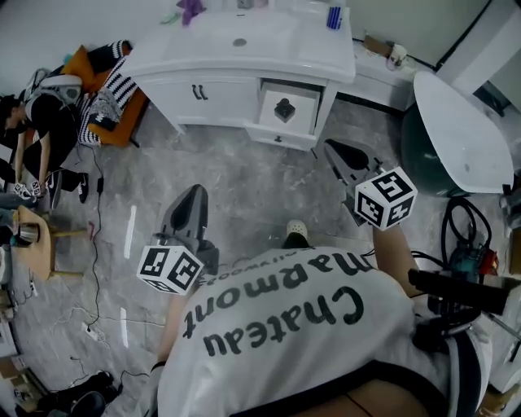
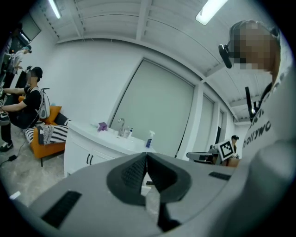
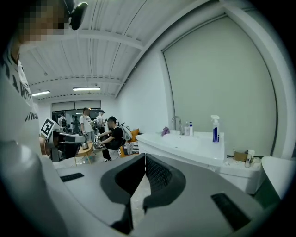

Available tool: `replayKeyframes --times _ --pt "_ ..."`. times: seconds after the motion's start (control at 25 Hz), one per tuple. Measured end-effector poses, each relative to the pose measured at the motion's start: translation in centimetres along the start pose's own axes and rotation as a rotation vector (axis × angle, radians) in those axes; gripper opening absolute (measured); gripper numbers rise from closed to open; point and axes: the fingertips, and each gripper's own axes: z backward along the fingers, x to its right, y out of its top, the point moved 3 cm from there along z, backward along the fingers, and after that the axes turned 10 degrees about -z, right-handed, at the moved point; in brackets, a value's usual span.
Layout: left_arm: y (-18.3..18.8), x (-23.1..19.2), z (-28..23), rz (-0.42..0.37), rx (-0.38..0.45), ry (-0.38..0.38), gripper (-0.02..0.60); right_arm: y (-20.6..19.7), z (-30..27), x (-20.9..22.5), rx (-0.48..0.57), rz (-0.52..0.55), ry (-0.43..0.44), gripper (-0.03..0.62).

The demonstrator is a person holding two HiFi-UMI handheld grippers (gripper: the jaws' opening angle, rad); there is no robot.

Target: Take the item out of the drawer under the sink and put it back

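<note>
Lying beyond right claw [image 1: 334,148]: drawer's [image 1: 277,137] item [image 1: 284,109]

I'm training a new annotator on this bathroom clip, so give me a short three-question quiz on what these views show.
1. True or false: the drawer under the sink stands open with a dark item inside.
2. The left gripper has its jaws: A) wide apart; B) shut on nothing; C) shut on the dark item.
3. Fill in: in the head view, the blue spray bottle stands at the countertop's ____ end.
Key: 1 true; 2 B; 3 right.
</note>
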Motion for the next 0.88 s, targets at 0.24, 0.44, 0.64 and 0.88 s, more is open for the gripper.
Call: replayKeyframes --times 0.24,0.44,0.64,0.88 --pt "-0.1 0.1 -5.7 -0.08 -0.056 0.003 0.012 1.8 -2.7 4.4 -0.016 0.004 0.016 0.011" --pt "0.6 0.7 -9.9 -0.066 -0.03 0.014 0.012 3.2 -4.1 8.5 -0.015 -0.01 0.025 0.011" --pt "1.3 1.3 -13.0 -0.07 0.012 0.042 0.012 3.9 -5.1 11.7 -0.007 -0.005 0.04 0.011" --pt "1.2 2.2 -15.5 -0.063 0.045 0.033 0.012 4.2 -5.3 13.6 0.001 0.001 0.057 0.011"
